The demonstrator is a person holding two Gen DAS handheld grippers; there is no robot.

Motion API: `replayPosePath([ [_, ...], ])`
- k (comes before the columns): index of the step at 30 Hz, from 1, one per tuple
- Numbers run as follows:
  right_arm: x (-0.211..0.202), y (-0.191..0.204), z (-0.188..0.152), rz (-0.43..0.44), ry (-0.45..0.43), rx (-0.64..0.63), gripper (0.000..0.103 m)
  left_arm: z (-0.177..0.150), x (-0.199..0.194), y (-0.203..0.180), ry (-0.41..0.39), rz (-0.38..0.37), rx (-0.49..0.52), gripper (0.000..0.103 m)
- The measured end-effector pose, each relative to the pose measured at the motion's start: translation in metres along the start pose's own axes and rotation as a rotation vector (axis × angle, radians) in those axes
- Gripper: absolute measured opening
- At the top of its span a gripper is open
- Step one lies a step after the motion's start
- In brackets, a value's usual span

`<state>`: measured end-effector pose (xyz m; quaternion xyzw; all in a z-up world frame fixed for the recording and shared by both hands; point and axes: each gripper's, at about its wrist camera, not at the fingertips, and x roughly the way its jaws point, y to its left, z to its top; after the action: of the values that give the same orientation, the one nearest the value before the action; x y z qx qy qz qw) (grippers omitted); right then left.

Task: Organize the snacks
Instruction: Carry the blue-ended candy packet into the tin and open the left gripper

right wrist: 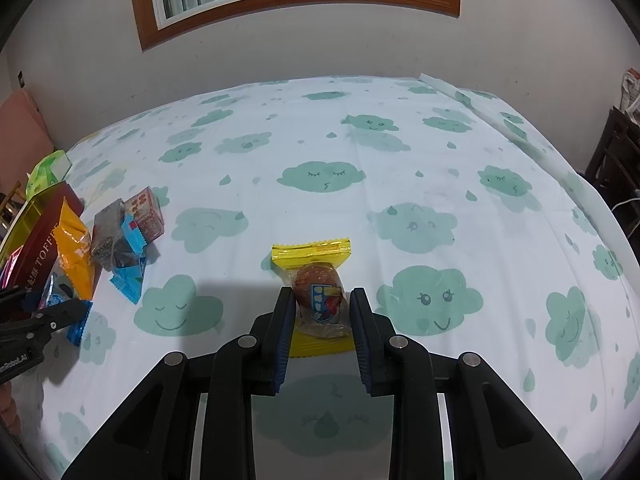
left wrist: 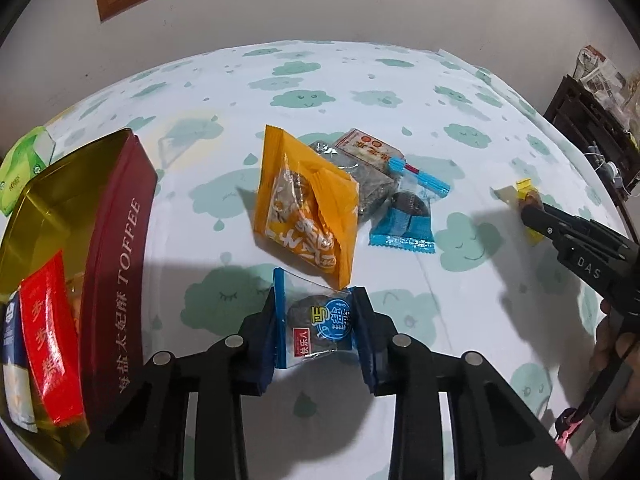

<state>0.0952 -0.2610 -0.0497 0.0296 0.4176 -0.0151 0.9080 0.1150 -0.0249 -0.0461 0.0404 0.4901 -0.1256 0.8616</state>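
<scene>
Two handheld grippers work over a table covered in a white cloth (right wrist: 320, 128) printed with green clouds. In our left gripper (left wrist: 318, 326), the blue-padded jaws are closed on a clear, blue-edged packet (left wrist: 316, 326) holding a dark round snack. In our right gripper (right wrist: 320, 312), the jaws are closed on a yellow-edged wrapper (right wrist: 318, 300) containing a brown ball-shaped sweet, its lower end resting on the cloth.

Just beyond the left gripper lies a small heap of snacks: an orange packet (left wrist: 306, 208) propped at a tilt, a grey-black packet (left wrist: 370, 184) behind it, a pale red-printed packet (left wrist: 370, 148) on top, and another blue-edged packet (left wrist: 402, 220) beside them. To the left stands an open dark red toffee tin (left wrist: 116, 280) with a gold interior, holding a red packet (left wrist: 50, 344) and a white one. A green tissue pack (left wrist: 24, 168) sits behind the tin.
</scene>
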Motion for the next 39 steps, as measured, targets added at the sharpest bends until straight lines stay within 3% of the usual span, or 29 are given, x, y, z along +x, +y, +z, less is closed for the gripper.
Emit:
replayPosePath([
  [10, 0.001, 0.001, 0.000, -0.008, 0.002, -0.006, 0.030, -0.005, -0.014, 0.004, 0.002, -0.012, -0.023, 0.024],
  [25, 0.003, 0.006, -0.001, -0.038, 0.007, -0.028, 0.030, -0.011, -0.045, 0.025, -0.017, -0.012, -0.072, 0.024],
  [32, 0.003, 0.006, -0.001, -0.041, 0.008, -0.030, 0.030, -0.002, -0.079, 0.050, -0.075, 0.046, -0.087, 0.024],
  [39, 0.003, 0.006, -0.001, -0.044, 0.009, -0.034, 0.030, 0.009, -0.103, 0.105, -0.111, 0.146, -0.142, 0.024],
])
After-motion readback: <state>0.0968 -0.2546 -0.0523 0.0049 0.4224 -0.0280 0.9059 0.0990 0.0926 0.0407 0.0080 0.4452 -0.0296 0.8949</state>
